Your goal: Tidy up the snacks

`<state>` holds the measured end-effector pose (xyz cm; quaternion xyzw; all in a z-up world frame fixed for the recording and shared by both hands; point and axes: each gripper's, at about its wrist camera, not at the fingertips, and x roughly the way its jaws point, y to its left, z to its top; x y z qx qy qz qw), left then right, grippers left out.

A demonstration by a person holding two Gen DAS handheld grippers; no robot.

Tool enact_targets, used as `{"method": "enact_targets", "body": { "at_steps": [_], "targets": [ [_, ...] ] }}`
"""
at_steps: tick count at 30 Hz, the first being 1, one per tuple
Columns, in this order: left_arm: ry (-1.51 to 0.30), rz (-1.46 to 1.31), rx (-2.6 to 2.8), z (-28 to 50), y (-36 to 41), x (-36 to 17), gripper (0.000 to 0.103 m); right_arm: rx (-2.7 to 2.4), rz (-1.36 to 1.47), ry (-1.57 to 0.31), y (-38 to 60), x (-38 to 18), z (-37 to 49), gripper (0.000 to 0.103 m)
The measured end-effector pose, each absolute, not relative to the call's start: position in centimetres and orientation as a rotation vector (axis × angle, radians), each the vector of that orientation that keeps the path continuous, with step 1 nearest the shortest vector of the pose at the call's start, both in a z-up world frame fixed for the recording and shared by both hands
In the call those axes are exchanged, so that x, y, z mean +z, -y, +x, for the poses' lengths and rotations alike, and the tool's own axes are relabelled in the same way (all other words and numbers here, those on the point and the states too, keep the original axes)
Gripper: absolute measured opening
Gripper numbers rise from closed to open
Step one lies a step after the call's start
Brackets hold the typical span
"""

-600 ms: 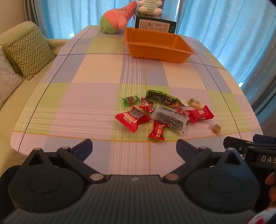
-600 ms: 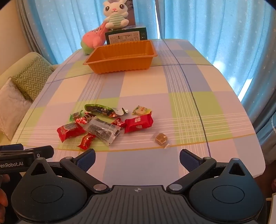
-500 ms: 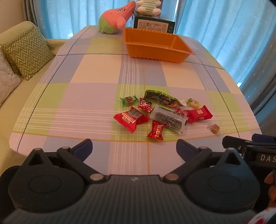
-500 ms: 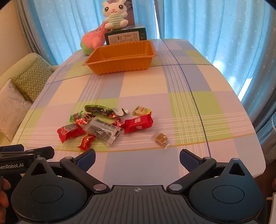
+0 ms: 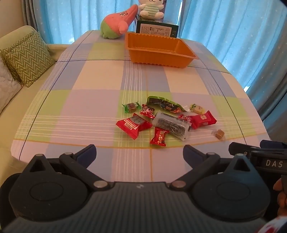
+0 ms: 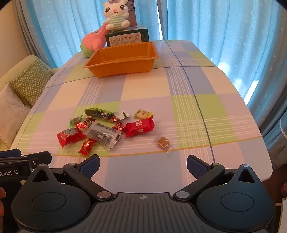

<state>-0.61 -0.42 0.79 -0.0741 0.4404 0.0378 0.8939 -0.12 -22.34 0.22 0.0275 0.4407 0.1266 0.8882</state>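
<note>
Several wrapped snacks lie in a loose pile on the checked tablecloth: red packets [image 5: 133, 124] [image 6: 140, 125], a clear packet with a dark bar [image 5: 171, 125] [image 6: 103, 133], a green pouch [image 5: 164, 104] [image 6: 100, 113] and a small brown candy [image 5: 219, 134] [image 6: 162, 142] apart to the right. An empty orange tray [image 5: 157, 57] [image 6: 122, 68] stands at the far end. My left gripper [image 5: 139, 152] is open and empty, near the front edge. My right gripper [image 6: 143, 164] is open and empty, just short of the brown candy.
Behind the tray are a dark box [image 5: 157, 31] [image 6: 127, 38], a pink and green plush [image 5: 117, 24] and a white rabbit plush [image 6: 115, 16]. A sofa with a zigzag cushion [image 5: 26, 57] is on the left. Blue curtains [image 6: 224, 32] hang behind and to the right.
Both grippers have edged slightly forward toward the snacks and stayed open. Nothing on the table has moved.
</note>
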Motion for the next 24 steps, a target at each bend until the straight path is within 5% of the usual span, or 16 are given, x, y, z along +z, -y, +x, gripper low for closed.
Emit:
{"method": "enact_targets", "body": {
  "at_steps": [24],
  "targets": [
    [-0.908, -0.145, 0.067, -0.89, 0.9, 1.28, 0.102, 0.256, 0.048, -0.915, 22.39, 0.49, -0.23, 0.103]
  ]
}}
